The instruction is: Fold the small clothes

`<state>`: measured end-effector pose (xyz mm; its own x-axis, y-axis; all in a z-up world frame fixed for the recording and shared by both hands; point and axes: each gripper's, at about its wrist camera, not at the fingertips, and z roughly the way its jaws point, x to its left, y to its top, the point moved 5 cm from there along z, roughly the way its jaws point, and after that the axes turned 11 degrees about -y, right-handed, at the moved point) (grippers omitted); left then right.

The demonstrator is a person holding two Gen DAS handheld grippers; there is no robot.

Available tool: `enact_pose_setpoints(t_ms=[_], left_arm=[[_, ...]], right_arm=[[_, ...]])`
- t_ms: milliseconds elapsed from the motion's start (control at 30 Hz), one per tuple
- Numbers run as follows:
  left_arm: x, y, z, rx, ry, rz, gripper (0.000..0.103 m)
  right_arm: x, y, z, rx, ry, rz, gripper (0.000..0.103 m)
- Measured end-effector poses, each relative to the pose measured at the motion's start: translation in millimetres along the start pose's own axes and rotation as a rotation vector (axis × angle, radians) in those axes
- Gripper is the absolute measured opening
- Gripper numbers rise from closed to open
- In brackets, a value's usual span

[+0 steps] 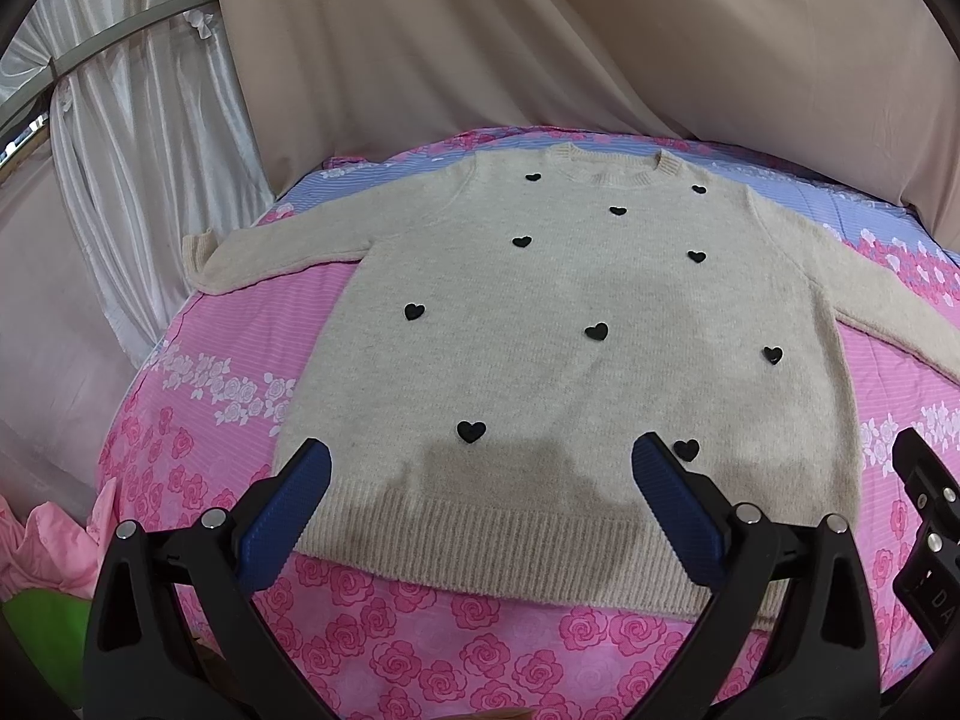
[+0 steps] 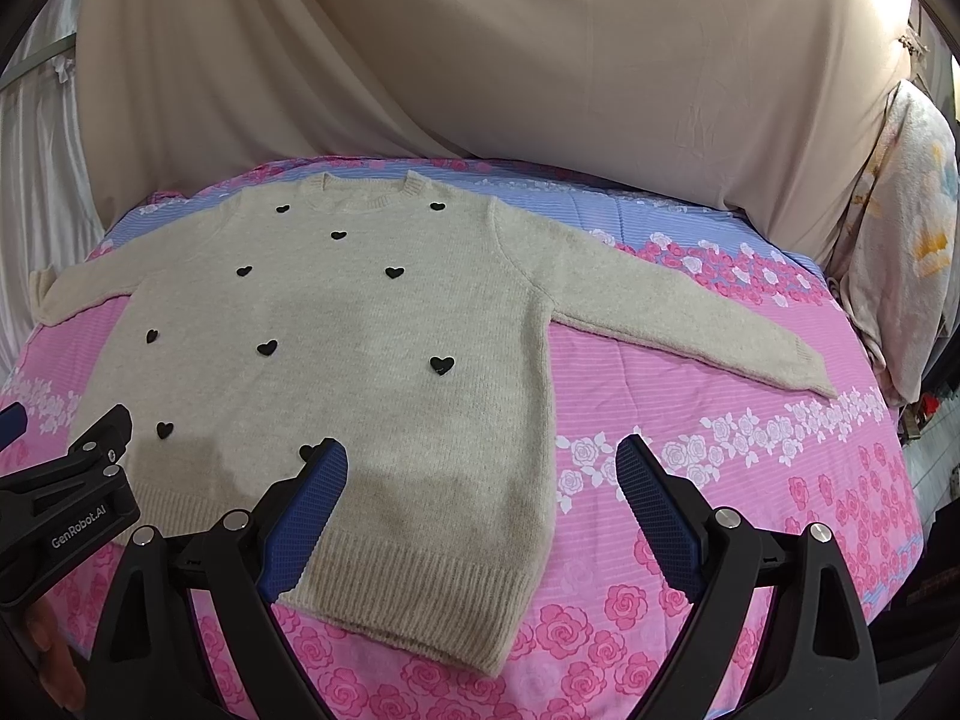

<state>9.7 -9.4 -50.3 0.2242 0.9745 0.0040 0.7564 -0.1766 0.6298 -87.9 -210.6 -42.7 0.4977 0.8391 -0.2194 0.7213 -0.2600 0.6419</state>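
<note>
Lying flat and face up on the bed (image 1: 198, 372), a cream knit sweater (image 1: 558, 324) dotted with small black hearts (image 1: 471, 431) spreads out ahead of both tools, its neckline at the far side and its ribbed hem (image 1: 510, 546) nearest to them. The left hand-held gripper (image 1: 486, 474) hovers over the hem with its blue-padded fingers (image 1: 288, 516) spread wide, holding nothing; the hem band runs between and beneath them. The right hand-held gripper (image 2: 483, 474) is likewise wide open and empty, its left finger above the sweater's lower right corner and its right finger over bare pink rose-print sheet (image 2: 750, 480). Beyond that right finger, one sleeve (image 2: 690, 324) stretches out along the sheet; the other sleeve (image 1: 252, 252) reaches out past the left tool's left finger. A beige drape (image 2: 510, 60) hangs behind the bed, and a crumpled pink cloth (image 1: 48, 546) sits to the left tool's near left.
</note>
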Motion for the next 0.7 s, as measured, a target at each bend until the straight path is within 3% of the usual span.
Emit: enact_pose_setpoints(t_ms=[300, 400, 533, 700], left_arm=[[-9, 3, 7, 0.016, 0.004, 0.012, 0.098], [-14, 6, 8, 0.013, 0.005, 0.018, 0.098], [-22, 12, 10, 0.001, 0.003, 0.028, 0.098], [-42, 16, 16, 0.021, -0.026, 0.031, 0.098]], right_arm=[[-7, 0, 5, 0.019, 0.002, 0.008, 0.089], [-30, 5, 25, 0.05, 0.012, 0.062, 0.089], [-128, 14, 91, 0.111, -0.07, 0.28, 0.089], [-298, 10, 206, 0.256, -0.183, 0.632, 0.085]])
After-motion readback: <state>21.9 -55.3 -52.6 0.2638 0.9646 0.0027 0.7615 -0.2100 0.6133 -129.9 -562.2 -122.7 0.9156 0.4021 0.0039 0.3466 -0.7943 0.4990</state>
